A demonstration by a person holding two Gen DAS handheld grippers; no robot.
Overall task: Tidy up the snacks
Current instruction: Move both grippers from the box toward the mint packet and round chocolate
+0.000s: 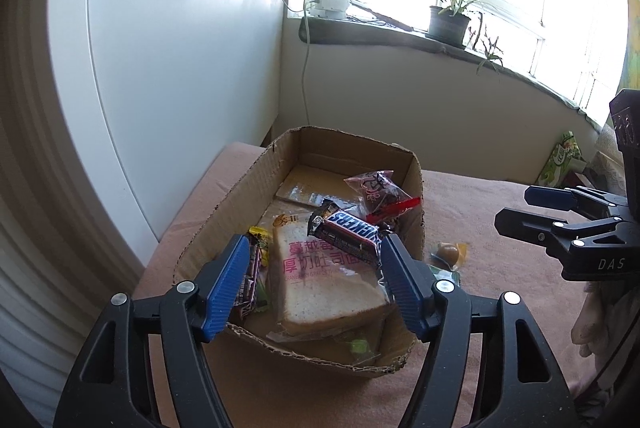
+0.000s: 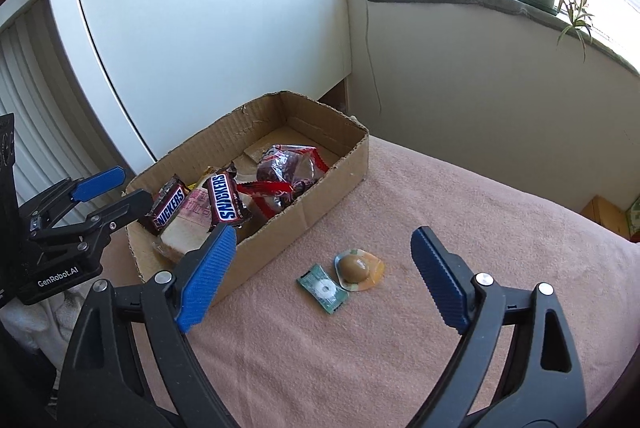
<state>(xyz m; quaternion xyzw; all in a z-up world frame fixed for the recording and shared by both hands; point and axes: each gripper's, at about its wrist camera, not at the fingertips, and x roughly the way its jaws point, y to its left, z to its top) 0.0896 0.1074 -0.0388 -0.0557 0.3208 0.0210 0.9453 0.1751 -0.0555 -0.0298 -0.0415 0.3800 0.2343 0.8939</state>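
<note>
Left gripper (image 1: 312, 280), jaws parted about halfway with nothing between the blue pads (image 1: 224, 288), hangs over the near end of the cardboard box (image 1: 224, 212). Right gripper (image 2: 320, 276), jaws spread wide and likewise empty, hangs over the pink cloth (image 2: 460, 212) beside the box; in the left wrist view it (image 1: 516, 206) enters from the right edge.

Contents of the box (torn along its rim): a wrapped slice of bread (image 1: 324, 280) with pink lettering lies flat at the near end; one Snickers bar (image 1: 346, 236) rests across the top of the bread, and a second Snickers bar (image 2: 170, 204) leans at the bread's left side. Farther in sits a clear bag with red trim (image 2: 286, 168) holding something dark.

Outside the box, on the cloth and framed between the right gripper's fingers in its own view, lie two small items touching each other: a round brown sweet in an orange-edged wrapper (image 2: 356, 268) and a flat green packet (image 2: 323, 288).

Background: a white cabinet (image 2: 200, 8) stands behind the box, and a potted plant (image 1: 450, 18) stands on the windowsill (image 1: 380, 32).
</note>
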